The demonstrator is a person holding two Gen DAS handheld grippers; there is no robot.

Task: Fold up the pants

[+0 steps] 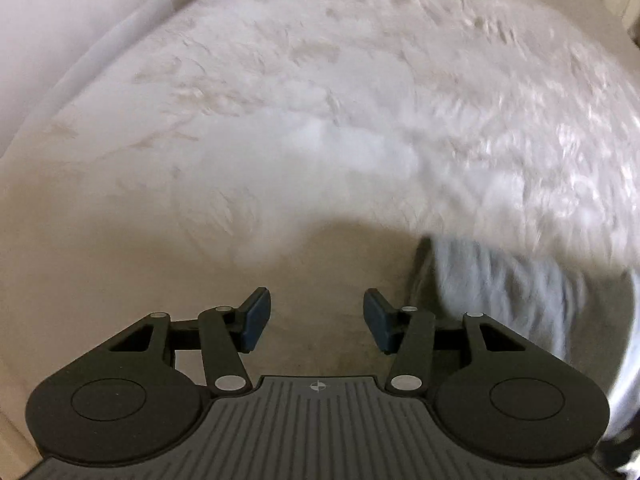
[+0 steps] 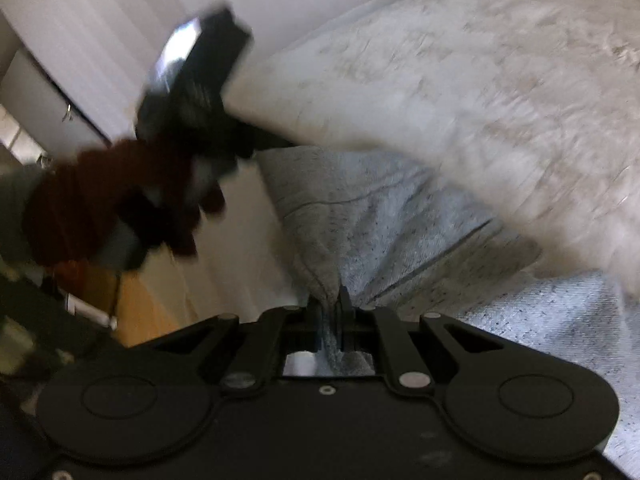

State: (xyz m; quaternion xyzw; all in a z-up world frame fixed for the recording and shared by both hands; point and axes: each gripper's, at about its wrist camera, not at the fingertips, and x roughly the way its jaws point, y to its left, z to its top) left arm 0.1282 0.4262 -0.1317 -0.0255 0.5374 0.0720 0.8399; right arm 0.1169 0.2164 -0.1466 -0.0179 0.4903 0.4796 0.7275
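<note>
The right hand-held gripper (image 2: 330, 312) is pinched on a fold of the grey pants (image 2: 400, 216), which lie on the bed (image 2: 500, 80). The left hand-held gripper (image 1: 317, 322) is spread, empty, beside the pants (image 1: 500, 280).

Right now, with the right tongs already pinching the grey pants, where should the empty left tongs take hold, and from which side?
Probably the pants edge showing at the left wrist view's lower right, beside the fluffy white blanket. The left tongs stand open and empty, so come from above, down onto that free edge. The right tongs already bunch one corner, so a second grip apart from it should spread the cloth.
</note>
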